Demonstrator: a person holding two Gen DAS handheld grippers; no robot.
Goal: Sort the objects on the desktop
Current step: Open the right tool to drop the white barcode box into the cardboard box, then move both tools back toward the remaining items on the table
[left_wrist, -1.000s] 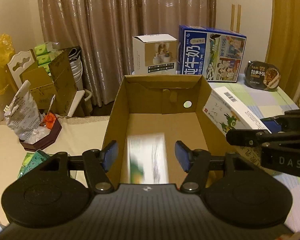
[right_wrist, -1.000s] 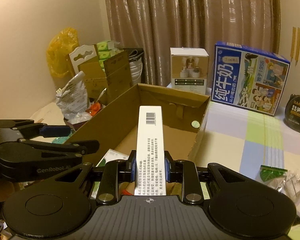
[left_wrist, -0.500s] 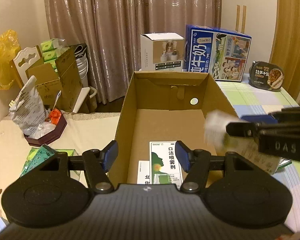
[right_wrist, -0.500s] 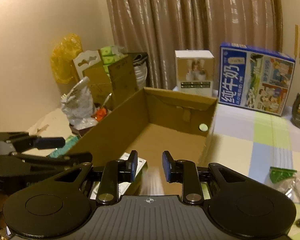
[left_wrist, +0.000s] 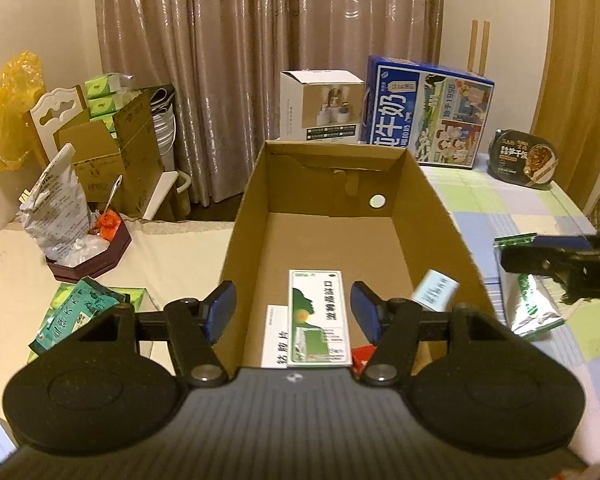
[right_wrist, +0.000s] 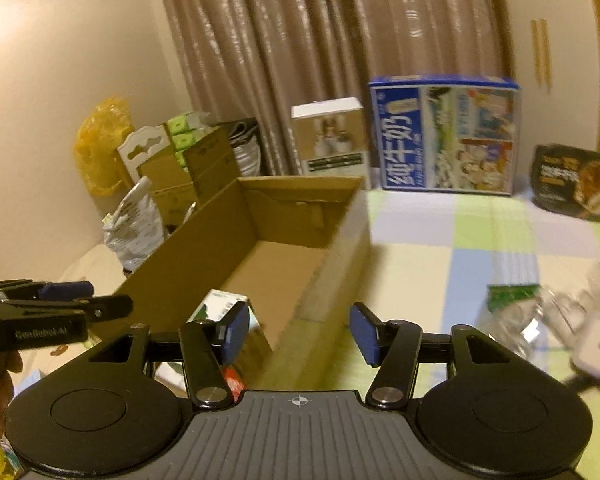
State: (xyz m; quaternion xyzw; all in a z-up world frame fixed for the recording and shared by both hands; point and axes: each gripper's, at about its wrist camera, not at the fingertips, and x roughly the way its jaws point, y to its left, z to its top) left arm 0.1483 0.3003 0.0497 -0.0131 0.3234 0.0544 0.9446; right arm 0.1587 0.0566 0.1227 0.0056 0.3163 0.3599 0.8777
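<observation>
An open cardboard box [left_wrist: 432, 216] stands on the table; it also shows in the right wrist view [right_wrist: 340, 240]. Inside lie a green and white spray box [left_wrist: 318, 316], a white box [left_wrist: 274, 336] and a long white box [left_wrist: 434, 294] leaning on the right wall. My left gripper [left_wrist: 292, 312] is open and empty over the box's near end. My right gripper [right_wrist: 298, 334] is open and empty above the box's right wall. It shows from the side in the left wrist view [left_wrist: 560, 264].
A green foil packet [left_wrist: 528, 300] lies right of the box on the checked cloth [right_wrist: 480, 240]. Teal packets [left_wrist: 76, 312] lie left. A blue milk carton [left_wrist: 428, 112], a white box [left_wrist: 322, 106] and a black food bowl [left_wrist: 524, 158] stand behind. Clear plastic items [right_wrist: 560, 320] lie at right.
My right gripper let go of the long white box, which dropped into the cardboard box, then opened wide and swung right. My left gripper released the green spray box earlier and stays open.
</observation>
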